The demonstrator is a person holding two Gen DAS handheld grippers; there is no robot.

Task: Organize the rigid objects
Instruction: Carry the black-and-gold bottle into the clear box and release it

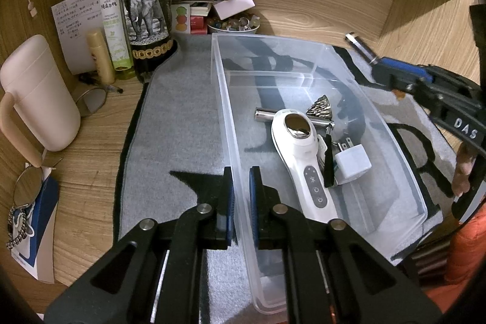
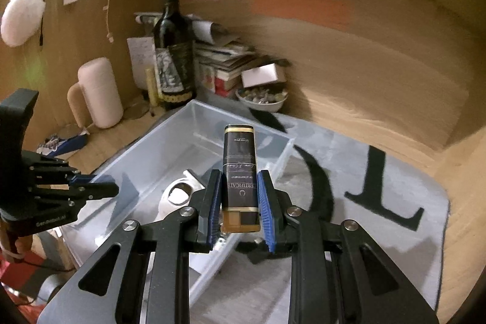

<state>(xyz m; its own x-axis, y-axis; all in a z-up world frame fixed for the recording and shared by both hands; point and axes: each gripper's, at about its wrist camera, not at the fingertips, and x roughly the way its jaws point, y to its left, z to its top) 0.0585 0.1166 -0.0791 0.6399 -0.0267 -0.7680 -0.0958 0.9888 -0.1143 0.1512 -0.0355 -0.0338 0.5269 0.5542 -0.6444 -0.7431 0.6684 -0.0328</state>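
Observation:
A clear plastic bin (image 1: 273,38) lies on a grey mat. My left gripper (image 1: 241,190) is shut on its left wall near the front. Inside the bin lie a white handheld device (image 1: 299,160), a white plug adapter (image 1: 352,163), a silver cylinder (image 1: 264,114) and a silver scaled ornament (image 1: 320,108). My right gripper (image 2: 240,190) is shut on a black-and-gold flat case (image 2: 239,160). It holds the case upright in the air above the bin's (image 2: 194,111) right side. In the left wrist view the right gripper (image 1: 382,72) hangs at the bin's far right, the case (image 1: 361,47) sticking out of it.
A dark wine bottle (image 1: 145,5), a green spray bottle (image 1: 114,20), a pink mug (image 1: 36,93), spectacles (image 1: 91,100) and a bowl of trinkets (image 1: 234,25) crowd the desk's back left. Wooden walls close in behind and at the right. The grey mat (image 2: 379,172) carries black letters.

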